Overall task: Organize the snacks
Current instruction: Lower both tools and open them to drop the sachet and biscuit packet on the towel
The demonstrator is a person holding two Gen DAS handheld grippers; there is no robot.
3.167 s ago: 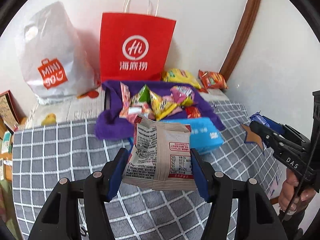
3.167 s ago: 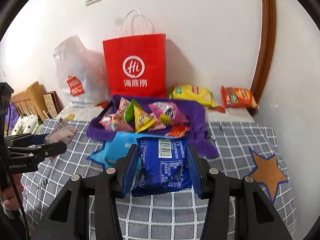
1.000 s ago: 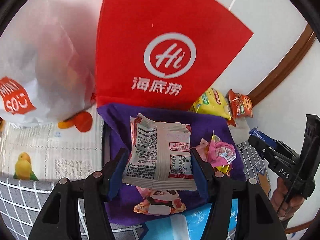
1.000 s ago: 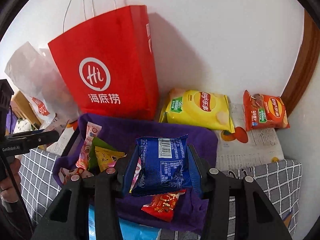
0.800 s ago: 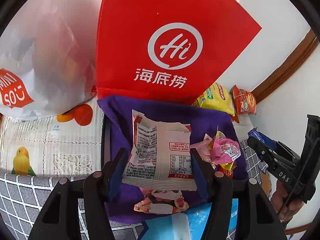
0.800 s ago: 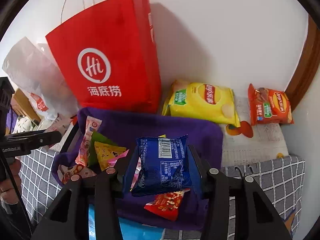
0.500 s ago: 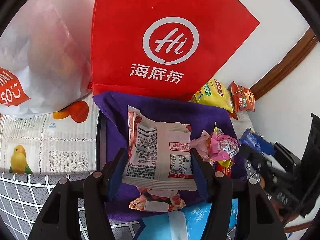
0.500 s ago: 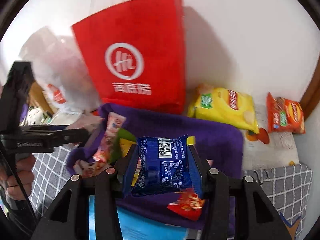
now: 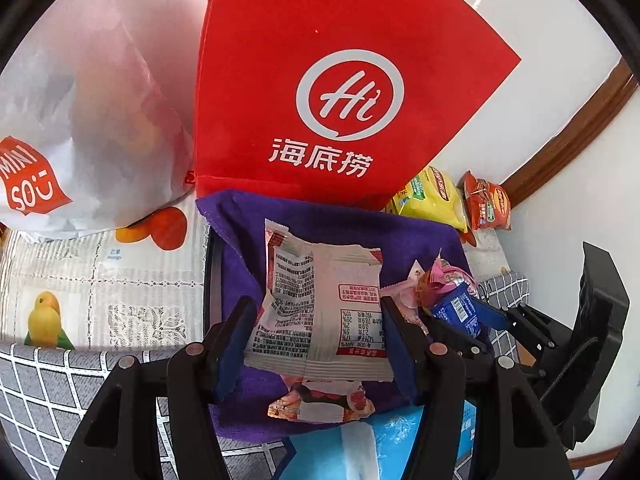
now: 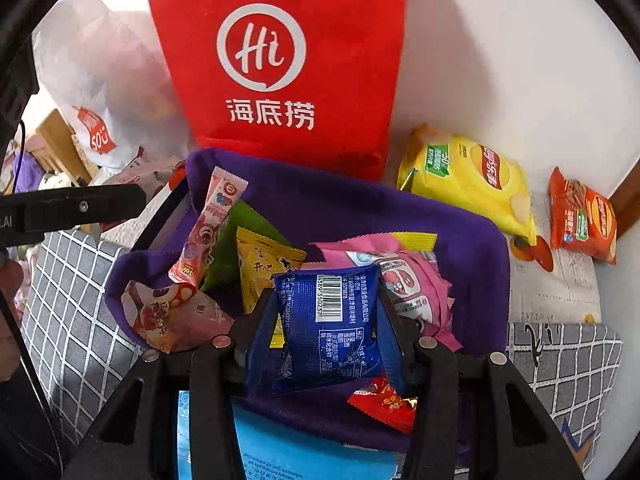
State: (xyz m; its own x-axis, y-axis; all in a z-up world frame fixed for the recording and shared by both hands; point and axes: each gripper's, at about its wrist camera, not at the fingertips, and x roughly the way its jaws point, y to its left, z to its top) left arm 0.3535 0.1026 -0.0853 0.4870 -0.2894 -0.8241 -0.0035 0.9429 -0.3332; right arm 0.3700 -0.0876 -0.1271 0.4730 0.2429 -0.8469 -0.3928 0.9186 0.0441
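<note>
Blue packet [image 10: 328, 324] pinched by right fingers [image 10: 390, 336], white packet [image 9: 318, 308] pinched by left fingers [image 9: 234, 338], purple-lined basket [image 10: 460, 216] partly hidden

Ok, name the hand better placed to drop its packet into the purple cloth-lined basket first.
Right, probably: its tool holds the blue foil packet directly above the basket's snack pile; the left tool's white packet looks higher.

Both views are bright and mostly sharp, with soft shadows on the wall [image 10: 500, 60]. Fisheye distortion bends the edges, and the corners are black.
</note>
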